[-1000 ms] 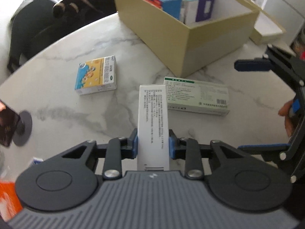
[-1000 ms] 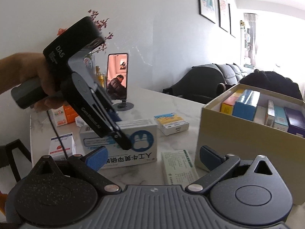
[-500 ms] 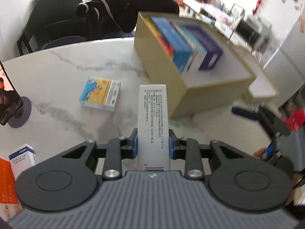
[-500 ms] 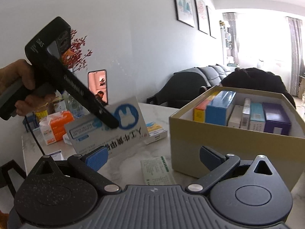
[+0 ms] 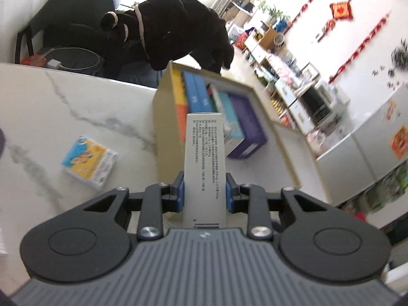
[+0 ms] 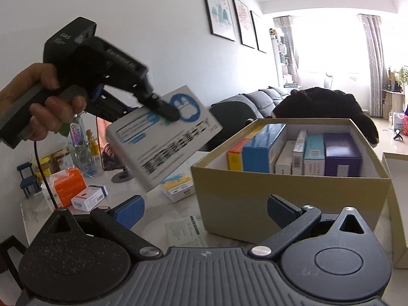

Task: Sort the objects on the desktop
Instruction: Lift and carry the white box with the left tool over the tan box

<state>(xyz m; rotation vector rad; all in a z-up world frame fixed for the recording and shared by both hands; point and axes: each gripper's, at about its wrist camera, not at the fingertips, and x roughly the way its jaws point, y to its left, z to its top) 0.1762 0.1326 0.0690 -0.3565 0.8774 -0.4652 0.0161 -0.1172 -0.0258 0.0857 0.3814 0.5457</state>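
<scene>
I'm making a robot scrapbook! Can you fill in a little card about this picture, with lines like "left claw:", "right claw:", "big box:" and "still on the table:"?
left claw: shut on the white box, held up in the air near the big box
right claw: open, holding nothing
big box: tan cardboard, open on top, several small boxes standing inside in a row
still on the table: a yellow and blue box, a flat green and white box, an orange pack
</scene>
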